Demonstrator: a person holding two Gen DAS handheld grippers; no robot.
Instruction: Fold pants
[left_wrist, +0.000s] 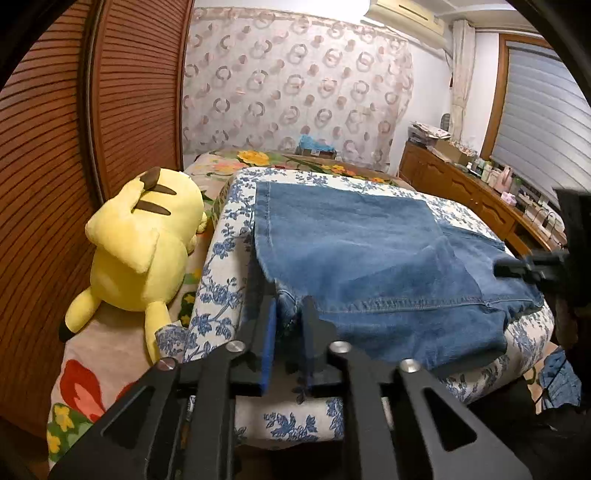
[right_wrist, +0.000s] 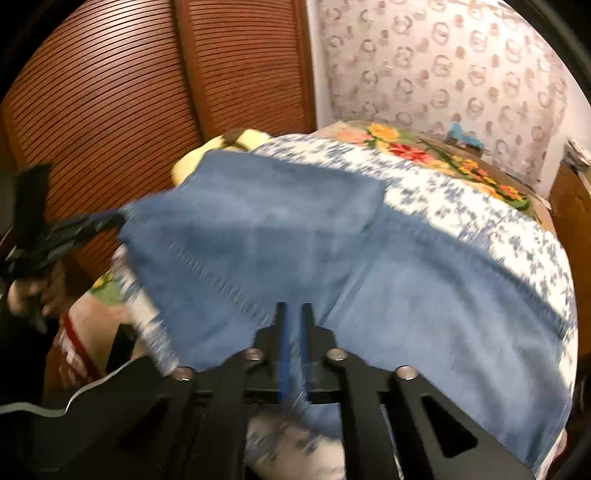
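Note:
Blue denim pants (left_wrist: 369, 258) lie partly folded on a blue-and-white floral cushion (left_wrist: 221, 251). My left gripper (left_wrist: 290, 306) is shut on the pants' near left corner, denim pinched between its fingers. My right gripper (right_wrist: 293, 314) is shut on the pants' near edge (right_wrist: 332, 258) in the blurred right wrist view. It also shows in the left wrist view (left_wrist: 513, 267) at the pants' right side. The left gripper shows in the right wrist view (right_wrist: 107, 221) at the fabric's left corner, held by a hand.
A yellow plush toy (left_wrist: 144, 251) lies left of the cushion on a flowered bedspread (left_wrist: 92, 354). A slatted wooden door (left_wrist: 55, 147) stands at left. A wooden dresser (left_wrist: 472, 192) with clutter runs along the right wall.

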